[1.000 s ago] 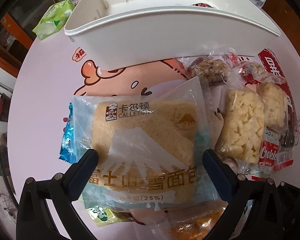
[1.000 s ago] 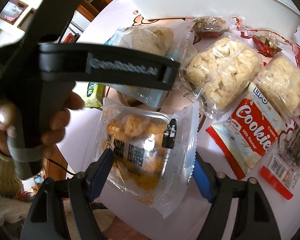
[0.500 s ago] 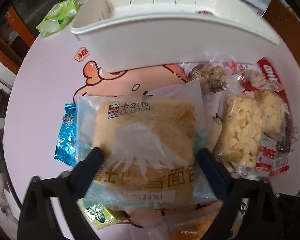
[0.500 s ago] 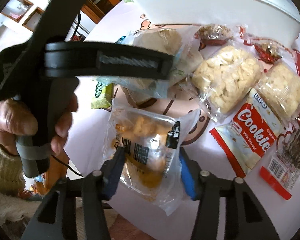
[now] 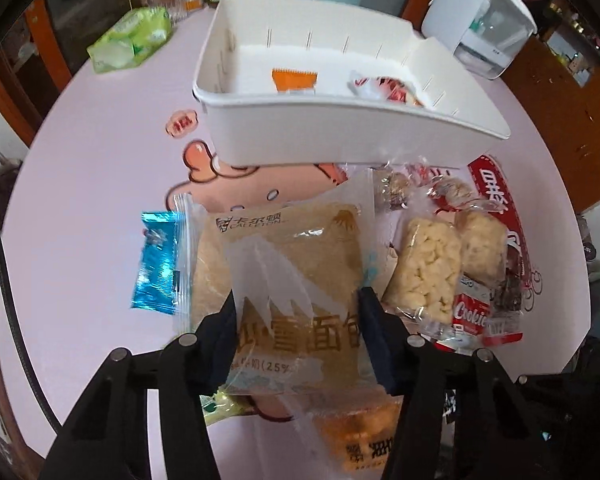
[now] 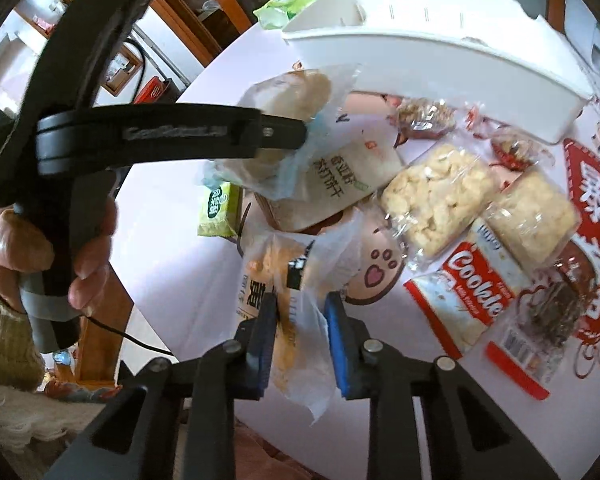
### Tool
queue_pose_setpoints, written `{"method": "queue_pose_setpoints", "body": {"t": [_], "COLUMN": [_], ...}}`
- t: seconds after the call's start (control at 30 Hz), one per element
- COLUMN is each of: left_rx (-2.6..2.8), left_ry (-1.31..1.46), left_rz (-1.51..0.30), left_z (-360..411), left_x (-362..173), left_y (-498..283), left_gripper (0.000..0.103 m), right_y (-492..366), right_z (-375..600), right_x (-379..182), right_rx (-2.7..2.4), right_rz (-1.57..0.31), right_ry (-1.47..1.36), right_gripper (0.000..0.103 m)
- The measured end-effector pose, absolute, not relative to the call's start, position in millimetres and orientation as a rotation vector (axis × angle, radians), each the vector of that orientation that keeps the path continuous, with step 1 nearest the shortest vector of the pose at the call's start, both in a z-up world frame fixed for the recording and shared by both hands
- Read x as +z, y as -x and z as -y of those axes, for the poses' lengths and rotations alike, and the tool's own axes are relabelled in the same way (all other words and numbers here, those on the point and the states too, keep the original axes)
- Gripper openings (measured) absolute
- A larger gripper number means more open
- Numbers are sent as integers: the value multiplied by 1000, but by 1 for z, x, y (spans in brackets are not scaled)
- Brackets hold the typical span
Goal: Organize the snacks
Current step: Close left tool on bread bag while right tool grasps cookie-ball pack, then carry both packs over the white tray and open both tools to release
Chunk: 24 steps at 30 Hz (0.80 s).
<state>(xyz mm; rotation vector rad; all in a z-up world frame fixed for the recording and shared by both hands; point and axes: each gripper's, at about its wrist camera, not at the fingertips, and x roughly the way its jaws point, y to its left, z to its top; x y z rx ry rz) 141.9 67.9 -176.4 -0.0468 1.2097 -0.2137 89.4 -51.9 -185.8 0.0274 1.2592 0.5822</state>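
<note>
The bread packet [image 5: 296, 280] is being squeezed by the closing fingers [image 5: 370, 336] of the left gripper [image 5: 298, 340], pads pressed into both sides, and is seen lifted off the pink desk [image 5: 92, 184]. The orange snack bag [image 6: 296, 320] is pinched tight by the right gripper [image 6: 300, 340], its wrapper crumpled. Ahead, the white bin [image 5: 340, 136] is found with open room inside. Both grippers are tilted steeply downward; a hand [image 6: 44, 248] is seen on the left gripper's handle.
</note>
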Motion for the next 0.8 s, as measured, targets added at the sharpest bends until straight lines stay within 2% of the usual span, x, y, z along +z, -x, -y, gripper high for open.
{"method": "queue_pose_setpoints", "body": {"t": [0.3, 0.57, 0.8], "left_rx": [-262, -299, -260], "left_ry": [68, 44, -2], "left_rz": [-1058, -907, -813], "left_z": [-68, -63, -61], "left_x": [-110, -36, 9], "left_y": [-140, -171, -218], "left_gripper": [54, 54, 55], "right_y": [-112, -175, -236], "right_z": [78, 102, 130], "right_x": [-109, -25, 6], "right_rx": [488, 302, 157], "right_rz": [-1096, -879, -759], "right_ry": [30, 149, 100], "right_gripper": [22, 22, 22]}}
